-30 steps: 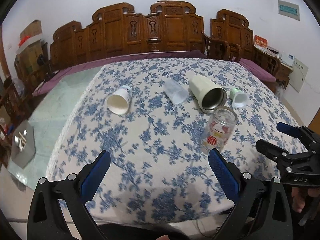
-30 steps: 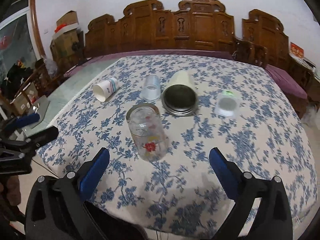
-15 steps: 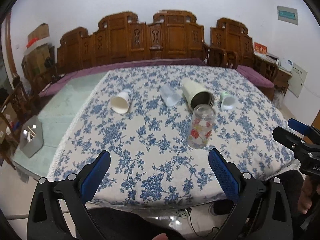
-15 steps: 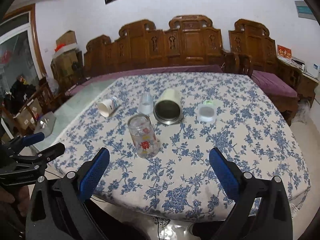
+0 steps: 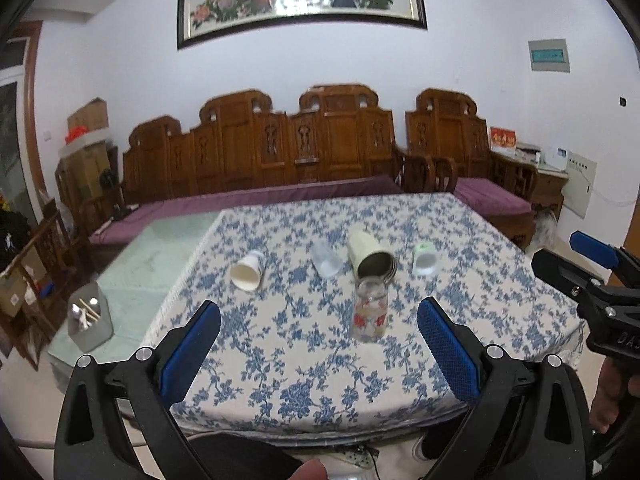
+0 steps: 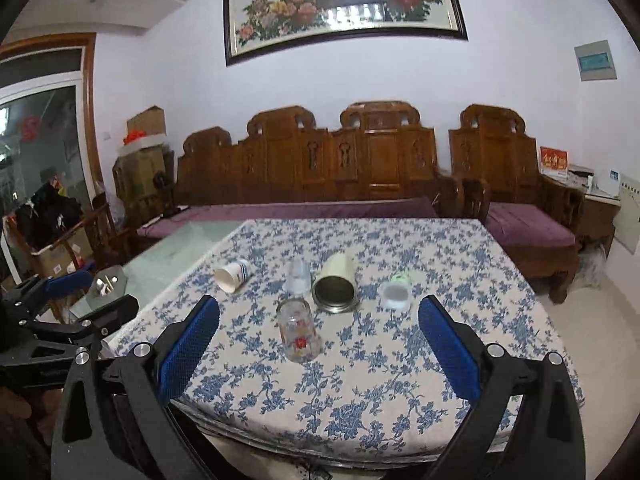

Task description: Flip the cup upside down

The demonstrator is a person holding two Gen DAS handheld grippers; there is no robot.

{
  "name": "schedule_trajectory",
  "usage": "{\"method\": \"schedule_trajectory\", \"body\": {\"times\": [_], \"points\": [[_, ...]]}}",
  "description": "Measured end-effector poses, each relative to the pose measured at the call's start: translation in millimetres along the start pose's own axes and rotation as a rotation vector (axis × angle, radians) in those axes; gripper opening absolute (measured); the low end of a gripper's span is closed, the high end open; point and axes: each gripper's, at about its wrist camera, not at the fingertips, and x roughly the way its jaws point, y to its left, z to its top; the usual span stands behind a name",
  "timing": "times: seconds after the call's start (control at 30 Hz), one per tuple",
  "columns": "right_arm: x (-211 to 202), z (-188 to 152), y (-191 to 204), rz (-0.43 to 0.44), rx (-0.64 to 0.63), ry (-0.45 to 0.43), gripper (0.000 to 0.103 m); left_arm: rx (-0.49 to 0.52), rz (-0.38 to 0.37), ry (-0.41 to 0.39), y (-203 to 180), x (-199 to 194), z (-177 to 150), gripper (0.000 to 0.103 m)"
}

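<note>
Glass cup (image 5: 370, 312) stands on the tablecloth (image 5: 304, 368) toward its near edge, nothing touching it; left gripper (image 5: 320, 344) and right gripper (image 6: 320, 344) both gape wide, empty.

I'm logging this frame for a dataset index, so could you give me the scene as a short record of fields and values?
setting: table with blue floral cloth, carved wooden bench behind
standing: glass cup with red print, nearest the grippers
lying on side: paper cup, clear plastic cup, cream metal-lined tumbler, small white cup with green end
left gripper: open, holding nothing, short of the table
right gripper: open, holding nothing, short of the table
glass cup's mouth: cannot tell whether up or down
</note>
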Motion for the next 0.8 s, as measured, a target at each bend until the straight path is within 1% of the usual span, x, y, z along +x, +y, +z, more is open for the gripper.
{"method": "schedule_trajectory", "body": {"times": [0.07, 0.2, 0.37, 0.8], "points": [[-5.0, 1.0, -0.7, -0.003, 0.002, -0.012, 0.100, -0.005, -0.001, -0.014, -0.5, -6.9, 2.4, 0.095], [-6.6, -0.1, -0.7, -0.012, 0.009, -0.015, 0.101, -0.024, -0.001, -0.016, 0.0, -13.7, 4.1, 0.095], [-5.5, -0.7, -1.5, -0.012, 0.012, -0.012, 0.101, -0.031, 0.002, -0.002, 1.6, -9.4, 1.1, 0.095], [-4.2, -2.9, 2.5, -0.012, 0.015, -0.013, 0.101, -0.045, 0.002, -0.025, 3.1, -13.9, 0.6, 0.095]]}}
